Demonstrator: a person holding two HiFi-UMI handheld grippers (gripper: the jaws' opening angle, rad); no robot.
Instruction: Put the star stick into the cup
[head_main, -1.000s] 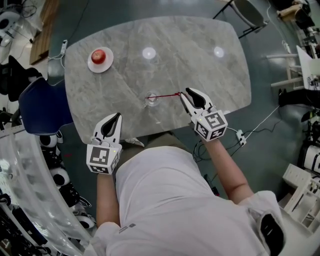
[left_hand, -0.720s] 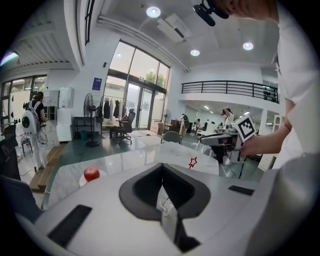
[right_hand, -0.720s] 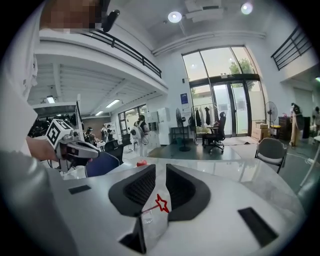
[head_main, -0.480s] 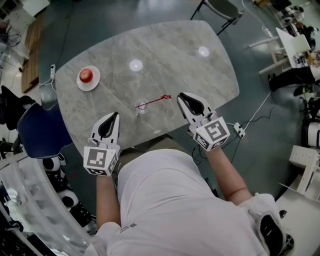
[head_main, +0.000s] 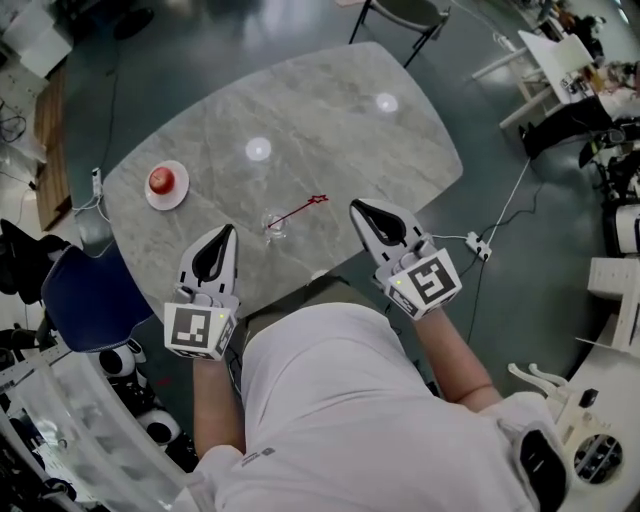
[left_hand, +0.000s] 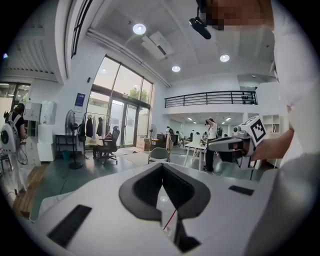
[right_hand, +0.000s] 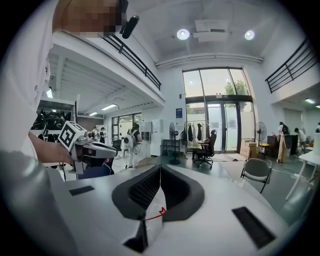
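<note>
The clear cup (head_main: 274, 225) stands on the marble table (head_main: 330, 130) near its front edge. The red star stick (head_main: 300, 210) leans in it, its star end (head_main: 320, 200) pointing right. My right gripper (head_main: 356, 207) is just right of the star, apart from it, jaws shut and empty. My left gripper (head_main: 230, 231) hovers left of the cup, also shut on nothing. In the right gripper view the red star (right_hand: 161, 211) shows below the closed jaws. The left gripper view shows the stick (left_hand: 170, 220) below its closed jaws.
A red apple (head_main: 161, 181) sits on a white plate (head_main: 178, 196) at the table's left end. A blue chair (head_main: 85, 300) stands off the left corner. A power strip with cable (head_main: 478, 245) lies on the floor to the right.
My right gripper has drawn back from the stick's star end and its jaws have closed on nothing. The stick stays leaning in the cup. The left gripper has barely moved.
</note>
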